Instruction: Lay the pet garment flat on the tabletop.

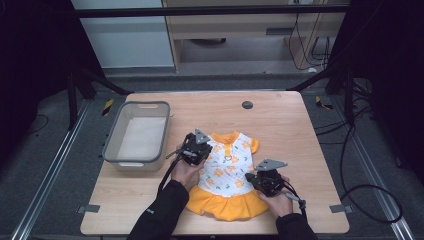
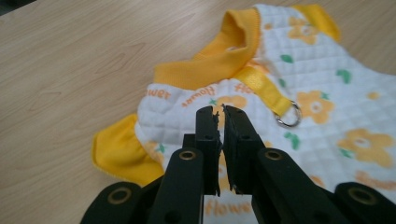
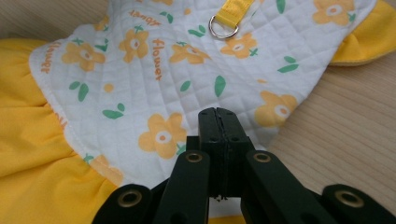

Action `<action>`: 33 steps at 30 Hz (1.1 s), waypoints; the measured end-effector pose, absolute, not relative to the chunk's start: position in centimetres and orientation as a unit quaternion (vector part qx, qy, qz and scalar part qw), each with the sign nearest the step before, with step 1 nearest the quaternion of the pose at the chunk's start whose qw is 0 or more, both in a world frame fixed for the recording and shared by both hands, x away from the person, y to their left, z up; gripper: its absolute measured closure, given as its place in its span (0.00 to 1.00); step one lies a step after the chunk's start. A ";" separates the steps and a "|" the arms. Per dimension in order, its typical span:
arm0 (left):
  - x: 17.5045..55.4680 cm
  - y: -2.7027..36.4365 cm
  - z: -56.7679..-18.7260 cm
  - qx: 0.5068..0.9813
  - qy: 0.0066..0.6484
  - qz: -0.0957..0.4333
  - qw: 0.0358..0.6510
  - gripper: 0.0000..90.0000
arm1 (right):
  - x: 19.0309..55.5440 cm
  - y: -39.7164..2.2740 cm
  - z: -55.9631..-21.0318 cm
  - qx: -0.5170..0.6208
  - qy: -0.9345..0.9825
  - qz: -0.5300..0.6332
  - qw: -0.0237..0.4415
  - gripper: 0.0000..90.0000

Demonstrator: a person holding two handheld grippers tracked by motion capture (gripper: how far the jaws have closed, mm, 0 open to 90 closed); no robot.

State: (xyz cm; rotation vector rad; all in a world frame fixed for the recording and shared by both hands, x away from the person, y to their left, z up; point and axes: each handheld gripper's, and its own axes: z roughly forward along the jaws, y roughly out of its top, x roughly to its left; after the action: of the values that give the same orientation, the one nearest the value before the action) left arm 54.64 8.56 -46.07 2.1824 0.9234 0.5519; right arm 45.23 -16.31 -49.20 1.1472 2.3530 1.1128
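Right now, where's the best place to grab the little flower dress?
Probably the yellow sleeve ruffles: the left claw on the sleeve at its side, the right claw on the other sleeve. The dress lies flat, and those edges jut out, so come in low from outside.

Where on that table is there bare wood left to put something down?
The far right corner, beyond the flowered dress and right of the black disc, is bare. So is the near left corner, below the grey bin. The middle is crowded.
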 end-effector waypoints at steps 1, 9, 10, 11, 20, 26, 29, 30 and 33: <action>55.2 8.4 -46.5 0.842 0.358 0.216 0.341 0.93 | 45.3 -16.2 -49.3 0.397 0.820 0.384 0.149 1.00; 57.3 8.6 -49.1 0.832 0.393 0.201 0.337 0.94 | 45.3 -15.8 -49.8 0.392 0.828 0.371 0.151 1.00; 57.3 8.6 -49.1 0.830 0.399 0.211 0.327 0.95 | 45.3 -15.8 -49.8 0.393 0.828 0.370 0.151 1.00; 57.3 8.6 -49.2 0.832 0.399 0.223 0.314 0.97 | 45.3 -15.8 -49.8 0.395 0.828 0.370 0.148 1.00; 57.5 8.3 -49.6 0.828 0.404 0.250 0.297 0.99 | 44.9 -15.8 -49.8 0.399 0.833 0.364 0.121 1.00; 57.6 8.6 -49.3 0.831 0.404 0.235 0.302 0.98 | 44.6 -15.8 -49.7 0.393 0.837 0.360 0.120 1.00; 56.8 9.5 -48.1 0.826 0.400 0.219 0.332 0.95 | 44.9 -16.1 -49.1 0.393 0.830 0.377 0.126 1.00; 56.4 9.9 -47.5 0.823 0.395 0.217 0.345 0.95 | 45.1 -16.3 -48.8 0.390 0.825 0.388 0.134 1.00; 54.6 10.8 -45.7 0.823 0.373 0.207 0.376 0.98 | 46.0 -17.0 -47.5 0.392 0.809 0.408 0.160 1.00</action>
State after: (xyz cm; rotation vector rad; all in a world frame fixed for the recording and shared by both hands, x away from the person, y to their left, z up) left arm 54.56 10.77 -45.70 2.1045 0.9542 0.5307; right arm 46.03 -16.97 -47.51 1.1196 2.3106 1.1663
